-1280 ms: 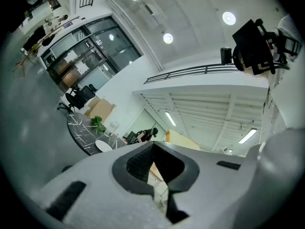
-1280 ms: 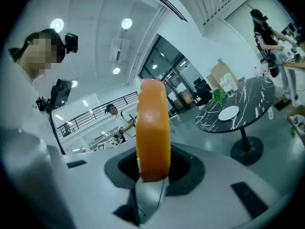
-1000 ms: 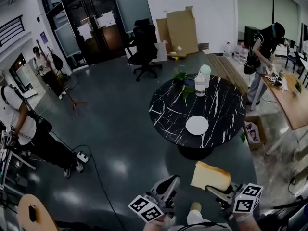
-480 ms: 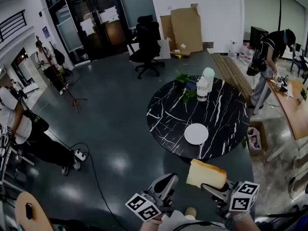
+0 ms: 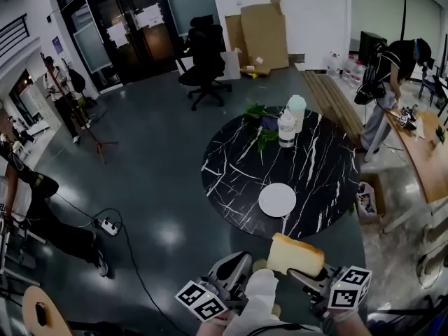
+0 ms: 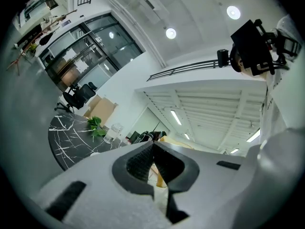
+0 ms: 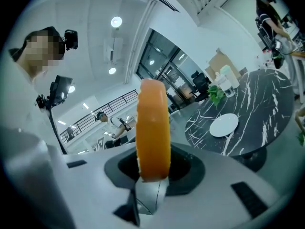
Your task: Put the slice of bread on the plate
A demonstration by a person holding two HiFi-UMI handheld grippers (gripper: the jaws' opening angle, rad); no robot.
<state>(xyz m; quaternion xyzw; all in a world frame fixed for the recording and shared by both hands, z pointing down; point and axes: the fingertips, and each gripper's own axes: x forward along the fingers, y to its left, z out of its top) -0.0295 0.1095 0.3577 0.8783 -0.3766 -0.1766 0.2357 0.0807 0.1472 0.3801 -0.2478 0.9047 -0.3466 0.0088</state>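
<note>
A thick slice of bread (image 5: 295,255) with a golden crust stands on edge between the jaws of my right gripper (image 5: 302,274), which is shut on it, low in the head view. In the right gripper view the bread (image 7: 152,128) rises upright from the jaws of that gripper (image 7: 152,171). The empty white plate (image 5: 277,200) lies near the front edge of a round black marble table (image 5: 231,166), just beyond the bread; it also shows as a plate (image 7: 224,125) in the right gripper view. My left gripper (image 5: 236,263) hangs beside the right one, shut with nothing in it (image 6: 153,147).
On the table's far side stand two lidded jars (image 5: 285,128) and a green plant (image 5: 259,114). An office chair (image 5: 203,54) and cardboard boxes (image 5: 262,30) lie beyond. A person (image 5: 381,82) works at a wooden table on the right. A power strip (image 5: 108,226) with cable lies on the floor at left.
Both grippers have been carried toward the table with the bread still held. The table and plate now sit lower and nearer in the head view.
</note>
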